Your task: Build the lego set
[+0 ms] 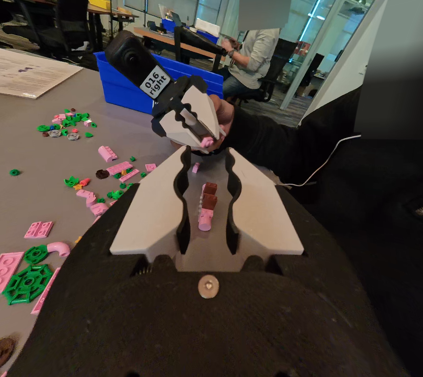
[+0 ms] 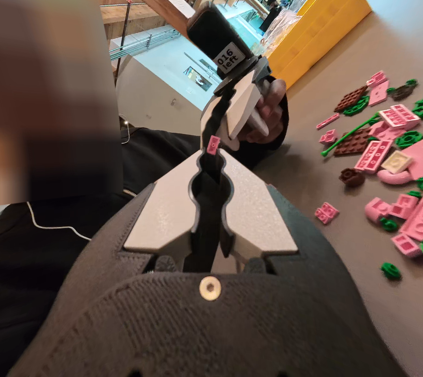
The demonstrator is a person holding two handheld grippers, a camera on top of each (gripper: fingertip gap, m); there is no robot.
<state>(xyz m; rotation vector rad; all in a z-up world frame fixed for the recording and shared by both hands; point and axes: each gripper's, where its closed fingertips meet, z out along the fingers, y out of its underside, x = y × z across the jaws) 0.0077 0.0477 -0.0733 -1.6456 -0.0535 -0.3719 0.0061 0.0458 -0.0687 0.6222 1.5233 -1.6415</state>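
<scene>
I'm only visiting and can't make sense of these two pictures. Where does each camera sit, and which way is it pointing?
Left wrist view: sits on the left gripper, looking along its open fingers over the grey table at a pink-and-brown lego piece; the person's dark sleeve shows.

Right wrist view: sits on the right gripper, looking back toward the person's dark jacket and the left gripper; a hand shows.

Shared: both show the small pink brick pinched in the right gripper, and the scattered pieces.

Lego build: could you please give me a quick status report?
Right gripper shut on small pink piece, raised. Left gripper open above brown-and-pink assembly on table. Nothing between them.
</scene>
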